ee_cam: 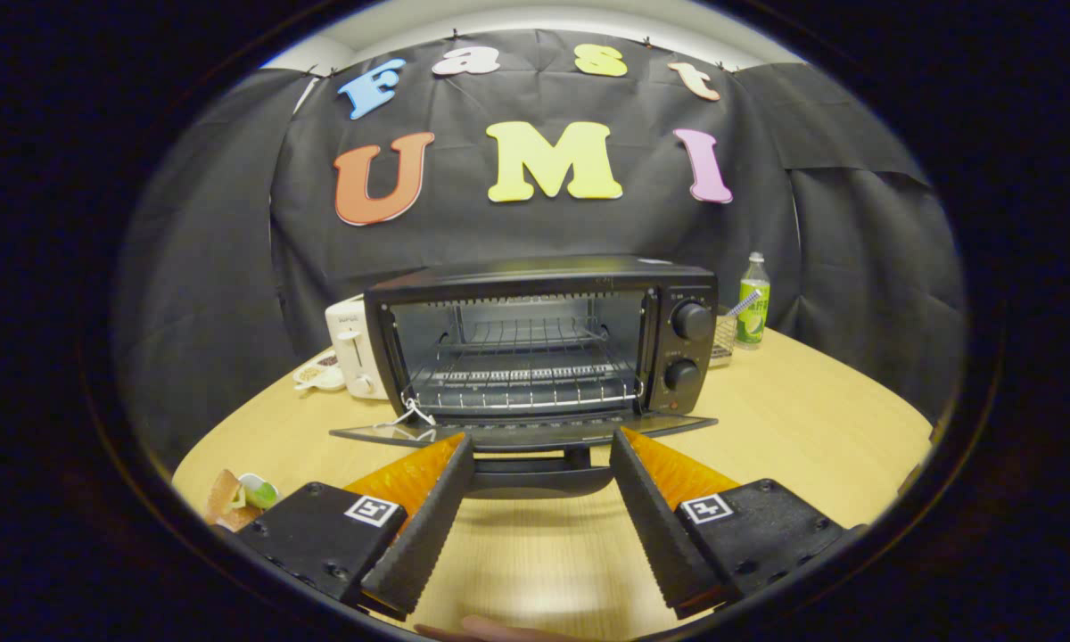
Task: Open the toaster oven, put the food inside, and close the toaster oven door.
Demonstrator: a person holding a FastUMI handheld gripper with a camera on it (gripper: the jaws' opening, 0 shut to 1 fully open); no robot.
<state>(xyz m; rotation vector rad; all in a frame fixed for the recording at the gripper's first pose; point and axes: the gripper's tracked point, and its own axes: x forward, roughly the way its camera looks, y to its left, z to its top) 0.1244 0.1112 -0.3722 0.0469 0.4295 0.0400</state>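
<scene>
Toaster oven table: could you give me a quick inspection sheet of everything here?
Surface: pale wooden table.
Job's things: toaster oven, door folded down open, rack bare; food lies on the table beside the tool.
Clutter: white toaster, small dish, green-labelled bottle.
Grippers: tool open, fingers either side of the door handle, holding nothing.
Cables: nothing seen.
Surroundings: black cloth wall.

Light wood bench (802, 419). On it: black toaster oven (544, 343), door down; white toaster (354, 348) left of it; small dish (314, 373); bottle (753, 300) right; food (236, 499) near front-left edge.
</scene>
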